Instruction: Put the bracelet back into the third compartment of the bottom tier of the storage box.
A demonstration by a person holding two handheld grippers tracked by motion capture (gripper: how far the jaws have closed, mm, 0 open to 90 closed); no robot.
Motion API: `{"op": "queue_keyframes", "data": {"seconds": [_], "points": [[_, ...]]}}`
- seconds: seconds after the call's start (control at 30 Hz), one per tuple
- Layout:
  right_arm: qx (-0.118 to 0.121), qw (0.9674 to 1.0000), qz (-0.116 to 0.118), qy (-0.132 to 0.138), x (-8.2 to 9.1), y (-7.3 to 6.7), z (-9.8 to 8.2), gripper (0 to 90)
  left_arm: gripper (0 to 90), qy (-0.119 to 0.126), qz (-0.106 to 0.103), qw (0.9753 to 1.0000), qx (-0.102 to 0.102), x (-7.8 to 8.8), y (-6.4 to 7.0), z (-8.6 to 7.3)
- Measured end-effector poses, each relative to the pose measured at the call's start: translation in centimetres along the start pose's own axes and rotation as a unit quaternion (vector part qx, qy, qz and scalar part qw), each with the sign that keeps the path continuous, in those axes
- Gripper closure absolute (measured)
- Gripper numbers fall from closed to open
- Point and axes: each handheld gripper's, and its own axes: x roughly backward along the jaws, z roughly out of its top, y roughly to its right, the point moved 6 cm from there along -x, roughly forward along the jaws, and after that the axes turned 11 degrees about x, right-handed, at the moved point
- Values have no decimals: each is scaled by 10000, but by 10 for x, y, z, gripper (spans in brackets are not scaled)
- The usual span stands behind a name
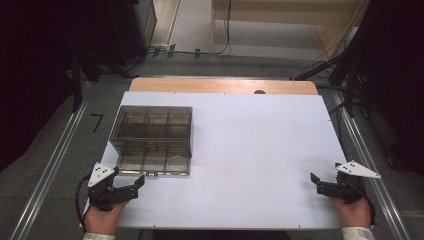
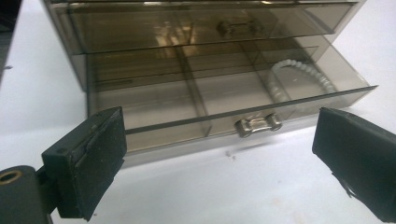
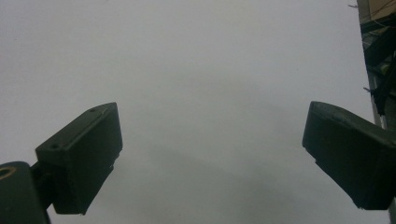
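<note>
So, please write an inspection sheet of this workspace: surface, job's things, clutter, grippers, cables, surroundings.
Surface: white table top, bare in the middle.
Job's things: smoky clear drawer box at the left; lower drawer pulled out, metal handle in front, white bead bracelet inside.
Clutter: nothing seen.
Grippers: left gripper open, facing the handle, not touching; right gripper open over bare table.
Cables: black cable by the left gripper.
Surroundings: grey floor, floor wires, dark stands.

1. A smoky see-through plastic drawer box stands upright on the left half of the white desk.
2. Its bottom drawer is pulled partly out, split into compartments, with a small metal handle on its front.
3. A white bead bracelet lies in the right compartment.
</note>
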Motion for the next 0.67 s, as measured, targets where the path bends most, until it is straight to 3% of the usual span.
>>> {"op": "queue_keyframes", "data": {"seconds": [0.37,0.67], "points": [[-3,10000,27,5,2,-2,-2,36,37,-39,79,10000,37,1,-9,-2],[-31,10000,65,-65,-2,-2,-4,35,37,-2,0,9999,140,3,-11,-1]]}}
